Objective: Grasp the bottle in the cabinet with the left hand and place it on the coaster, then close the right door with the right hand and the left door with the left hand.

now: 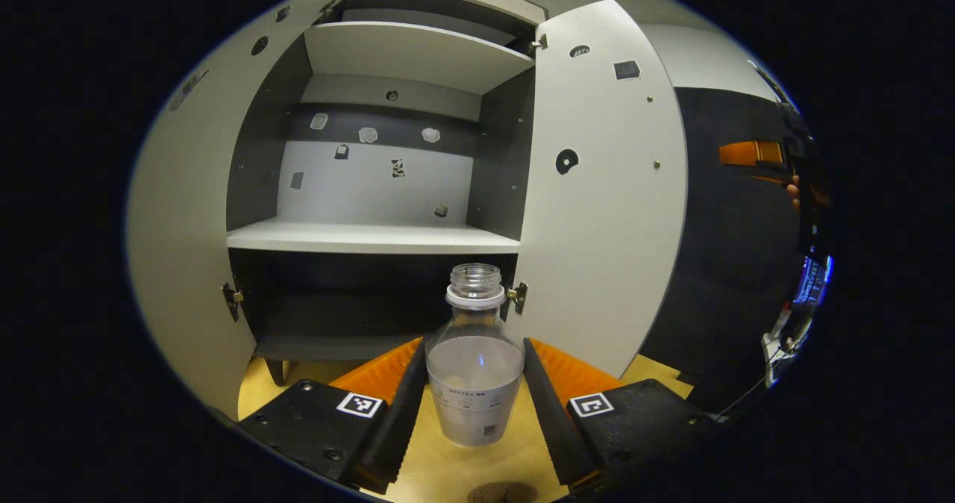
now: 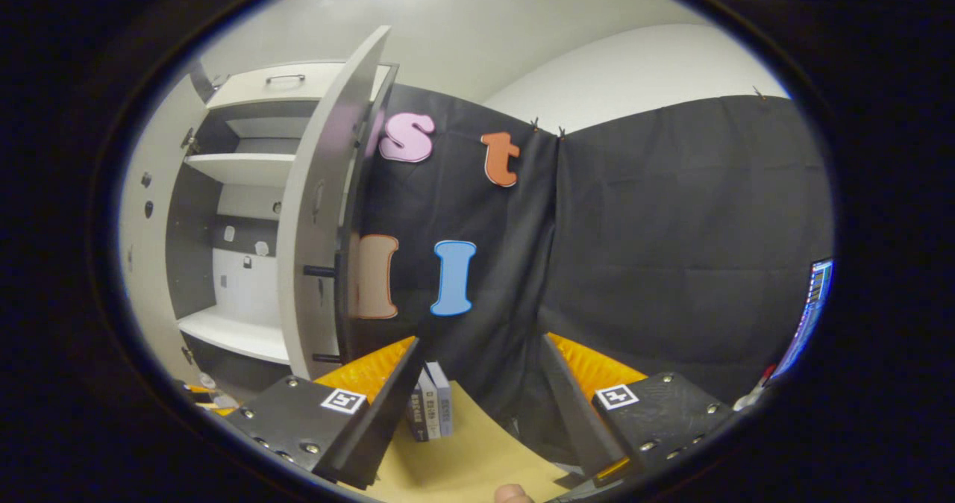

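Note:
A clear capless bottle (image 1: 475, 361) with a grey label stands upright between the fingers of my left gripper (image 1: 475, 406), both pads pressing on its sides. It hangs in front of the open cabinet (image 1: 373, 238), over the wooden table. A dark round coaster (image 1: 501, 493) peeks in at the bottom edge, just nearer than the bottle. The cabinet's left door (image 1: 183, 227) and right door (image 1: 604, 189) both stand wide open. My right gripper (image 2: 477, 406) is open with nothing between its fingers, to the right of the right door (image 2: 317, 212), which it sees edge-on.
The cabinet shelves (image 1: 373, 236) are bare. A few books (image 2: 431, 411) stand against the black cloth wall at the back of the wooden table (image 2: 462, 458). A lit screen (image 2: 809, 316) glows at the far right.

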{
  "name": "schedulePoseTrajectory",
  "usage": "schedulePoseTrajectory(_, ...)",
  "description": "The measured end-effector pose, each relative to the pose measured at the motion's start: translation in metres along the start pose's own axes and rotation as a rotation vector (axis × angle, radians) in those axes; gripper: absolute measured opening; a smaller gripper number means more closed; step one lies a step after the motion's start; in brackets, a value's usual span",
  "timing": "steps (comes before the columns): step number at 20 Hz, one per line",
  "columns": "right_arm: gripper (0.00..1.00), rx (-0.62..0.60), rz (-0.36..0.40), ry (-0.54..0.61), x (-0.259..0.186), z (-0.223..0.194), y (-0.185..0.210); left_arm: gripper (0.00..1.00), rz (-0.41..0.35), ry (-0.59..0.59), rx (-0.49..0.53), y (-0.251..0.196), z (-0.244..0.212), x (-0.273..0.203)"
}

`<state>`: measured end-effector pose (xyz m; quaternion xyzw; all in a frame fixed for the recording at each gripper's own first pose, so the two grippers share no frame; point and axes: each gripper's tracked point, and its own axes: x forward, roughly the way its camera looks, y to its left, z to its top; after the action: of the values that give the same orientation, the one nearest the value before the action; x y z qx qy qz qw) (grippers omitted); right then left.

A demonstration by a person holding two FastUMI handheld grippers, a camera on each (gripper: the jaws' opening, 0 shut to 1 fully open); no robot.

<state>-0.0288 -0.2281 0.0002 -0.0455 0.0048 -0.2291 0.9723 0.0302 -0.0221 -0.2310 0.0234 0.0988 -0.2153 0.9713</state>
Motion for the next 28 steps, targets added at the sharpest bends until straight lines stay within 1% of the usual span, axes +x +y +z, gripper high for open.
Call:
schedulePoseTrajectory(5,0.96,0.009,-0.026,-0.002,0.008,0.007,-0.012,0.76,-0.063,0.02,0.025,-0.017,-0.036,-0.011)
schedulePoseTrajectory(8,0.96,0.016,-0.025,-0.005,0.008,0.01,-0.01,0.78,-0.122,0.055,0.01,-0.031,-0.061,-0.017)
schedulePoseTrajectory(9,0.96,0.019,-0.025,-0.005,0.008,0.01,-0.01,0.77,-0.134,0.068,0.009,-0.033,-0.069,-0.02)
schedulePoseTrajectory(11,0.96,0.022,-0.024,-0.007,0.007,0.01,-0.008,0.77,-0.134,0.103,0.018,-0.033,-0.087,-0.021)
schedulePoseTrajectory(14,0.96,0.019,-0.026,-0.003,0.006,0.009,-0.009,0.77,-0.146,0.153,-0.005,-0.035,-0.112,-0.027)
schedulePoseTrajectory(17,0.96,0.029,-0.029,-0.003,0.005,0.009,-0.011,0.77,-0.151,0.207,0.008,-0.034,-0.135,-0.034)
schedulePoseTrajectory(18,0.99,0.032,-0.029,-0.003,0.005,0.009,-0.01,0.77,-0.162,0.219,0.009,-0.036,-0.141,-0.037)
schedulePoseTrajectory(19,0.96,0.033,-0.027,-0.004,0.005,0.009,-0.01,0.77,-0.175,0.231,0.009,-0.038,-0.147,-0.04)
schedulePoseTrajectory(21,0.96,0.027,-0.027,-0.006,0.005,0.009,-0.009,0.77,-0.194,0.251,0.007,-0.042,-0.157,-0.045)
schedulePoseTrajectory(22,0.99,0.026,-0.025,-0.006,0.006,0.009,-0.008,0.77,-0.195,0.262,0.009,-0.043,-0.161,-0.046)
schedulePoseTrajectory(24,0.99,0.026,-0.021,-0.004,0.004,0.006,-0.006,0.77,-0.191,0.282,0.009,-0.041,-0.17,-0.049)
schedulePoseTrajectory(25,0.96,0.024,-0.02,-0.003,0.006,0.005,-0.007,0.77,-0.19,0.258,0.002,-0.04,-0.167,-0.049)
schedulePoseTrajectory(28,0.96,0.019,-0.021,0.003,0.005,0.003,-0.006,0.77,-0.187,0.247,-0.014,-0.037,-0.167,-0.046)
